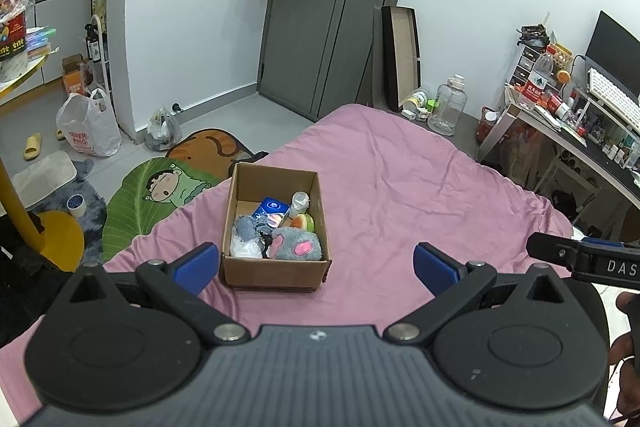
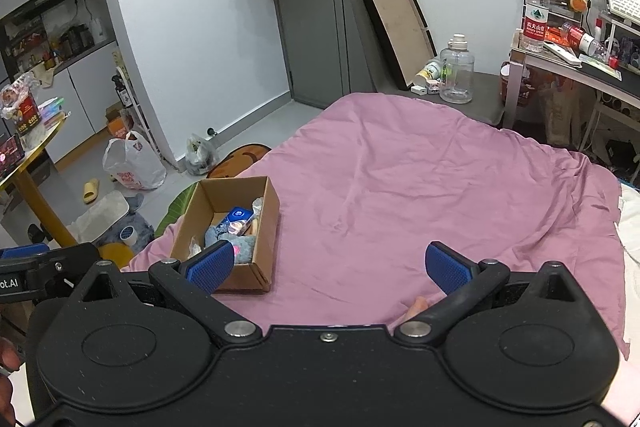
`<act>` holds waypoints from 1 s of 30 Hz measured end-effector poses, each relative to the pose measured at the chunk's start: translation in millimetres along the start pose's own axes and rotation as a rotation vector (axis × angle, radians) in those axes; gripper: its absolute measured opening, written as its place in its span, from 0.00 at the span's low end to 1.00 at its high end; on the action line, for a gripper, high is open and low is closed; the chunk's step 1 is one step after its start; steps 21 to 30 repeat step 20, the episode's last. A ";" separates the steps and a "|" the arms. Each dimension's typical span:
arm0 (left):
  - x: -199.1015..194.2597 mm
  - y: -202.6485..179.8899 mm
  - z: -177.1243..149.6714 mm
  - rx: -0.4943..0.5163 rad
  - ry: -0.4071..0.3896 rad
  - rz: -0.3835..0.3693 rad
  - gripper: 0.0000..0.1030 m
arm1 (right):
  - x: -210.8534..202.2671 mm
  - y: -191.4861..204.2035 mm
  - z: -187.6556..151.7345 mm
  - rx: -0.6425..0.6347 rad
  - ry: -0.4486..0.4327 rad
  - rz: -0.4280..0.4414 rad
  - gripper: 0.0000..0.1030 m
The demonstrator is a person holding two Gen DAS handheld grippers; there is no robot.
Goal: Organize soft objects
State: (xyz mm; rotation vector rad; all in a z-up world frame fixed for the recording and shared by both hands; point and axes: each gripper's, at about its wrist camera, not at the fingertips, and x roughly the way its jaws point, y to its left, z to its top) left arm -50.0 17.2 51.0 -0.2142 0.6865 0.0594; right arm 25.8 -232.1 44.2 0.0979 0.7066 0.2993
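— Where are the soft things?

— They lie inside the open brown cardboard box point(image 1: 276, 227) on the pink bed sheet point(image 1: 420, 187): a grey plush toy with pink patches point(image 1: 296, 245), a blue packet point(image 1: 272, 209) and a clear plastic bag point(image 1: 246, 247).

— And the fingers?

— The left gripper point(image 1: 316, 267) is spread wide and holds nothing, just before the box. The right gripper point(image 2: 330, 267) is also wide and holds nothing, over the sheet beside the box.

Your box point(image 1: 276, 269) is brown cardboard, dull and smooth. The gray toy point(image 1: 296, 245) in it looks soft and fuzzy. The pink sheet point(image 1: 420, 187) is wrinkly cloth. Your left tool point(image 1: 316, 267) is matt black plastic with bumpy blue pads point(image 1: 196, 267) and shiny metal pins.
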 end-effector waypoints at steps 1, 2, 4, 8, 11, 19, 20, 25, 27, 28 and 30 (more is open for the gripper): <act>0.1 0.0 0.0 0.000 0.001 0.004 1.00 | 0.6 -0.2 -0.3 -0.001 0.002 0.000 1.00; 0.2 0.3 -0.3 0.003 0.001 0.009 1.00 | 1.1 0.0 -0.2 -0.002 0.004 0.000 1.00; 0.4 -0.2 -0.7 0.011 0.001 0.020 1.00 | 2.2 -0.8 -0.5 -0.004 0.008 0.001 1.00; 1.4 -0.5 -1.8 0.019 0.002 0.027 1.00 | 4.6 -1.3 -1.0 -0.007 0.017 0.001 1.00; 3.8 -0.4 -2.6 0.023 0.007 0.033 1.00 | 6.8 -2.3 -2.8 -0.006 0.024 0.004 1.00; 8.6 -2.1 -3.8 0.030 0.008 0.039 1.00 | 11.4 -9.0 -5.7 0.002 0.039 0.004 1.00; 9.7 -2.6 -4.0 0.032 0.011 0.035 1.00 | 12.1 -10.9 -5.9 0.006 0.038 0.006 1.00; 9.7 -2.6 -4.0 0.032 0.011 0.035 1.00 | 12.1 -10.9 -5.9 0.006 0.038 0.006 1.00; 9.7 -2.6 -4.0 0.032 0.011 0.035 1.00 | 12.1 -10.9 -5.9 0.006 0.038 0.006 1.00; 9.7 -2.6 -4.0 0.032 0.011 0.035 1.00 | 12.1 -10.9 -5.9 0.006 0.038 0.006 1.00; 9.7 -2.6 -4.0 0.032 0.011 0.035 1.00 | 12.1 -10.9 -5.9 0.006 0.038 0.006 1.00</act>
